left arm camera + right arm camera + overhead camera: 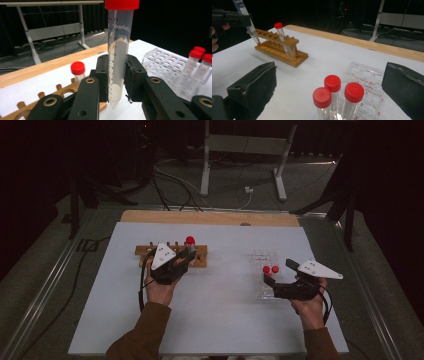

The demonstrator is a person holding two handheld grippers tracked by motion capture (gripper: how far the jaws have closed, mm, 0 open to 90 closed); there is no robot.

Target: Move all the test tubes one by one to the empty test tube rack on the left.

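Observation:
My left gripper (117,75) is shut on a clear graduated tube with a red cap (120,37), held upright with its cone tip just above the white table. The left gripper (188,255) is at the right end of the wooden rack (145,251). In that rack (62,91) stands another red-capped tube (77,71). My right gripper (278,272) is open at the near end of the clear plastic rack (260,256). Between its wide-apart jaws (329,67) stand three red-capped tubes (333,85) in the clear rack (367,75).
A white sheet (220,310) covers the table, with a bare wooden strip (210,217) along the far edge. Beyond it are the metal legs of a stand (205,165) and cables on the floor. A person's hands and brown sleeves (142,330) come in from the bottom.

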